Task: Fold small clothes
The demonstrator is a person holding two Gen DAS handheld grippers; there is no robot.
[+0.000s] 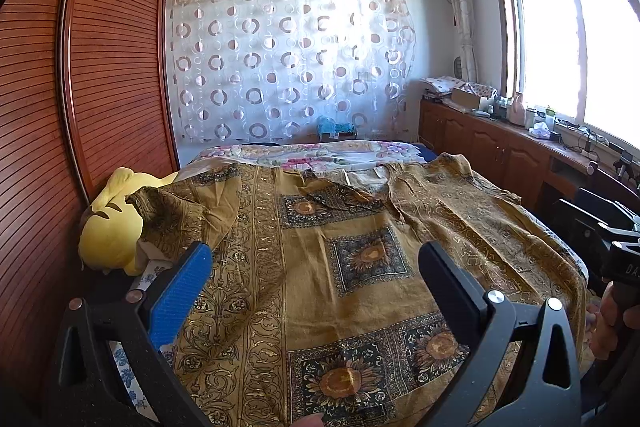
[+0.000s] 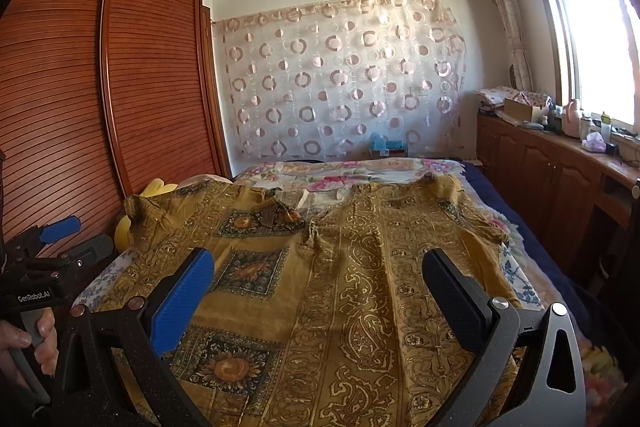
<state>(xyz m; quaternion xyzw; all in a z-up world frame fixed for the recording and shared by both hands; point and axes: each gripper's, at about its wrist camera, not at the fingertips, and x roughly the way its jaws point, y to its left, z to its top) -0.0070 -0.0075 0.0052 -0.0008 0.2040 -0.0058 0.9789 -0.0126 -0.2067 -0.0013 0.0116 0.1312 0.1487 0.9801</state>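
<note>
While both claws hang wide open and empty, the left gripper (image 1: 316, 267) and right gripper (image 2: 318, 275) hover over an ochre patterned garment (image 1: 360, 235) spread flat on the bed (image 2: 516, 275). Beside its left sleeve lies a yellow plush toy (image 1: 108, 231), against the slatted wardrobe (image 1: 112, 67); a floral quilt (image 2: 340, 175) lies beyond.

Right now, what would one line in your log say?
stage: fold not begun | shirt: spread flat on bed | left hand-held gripper: open, above shirt | right hand-held gripper: open, above shirt
</note>
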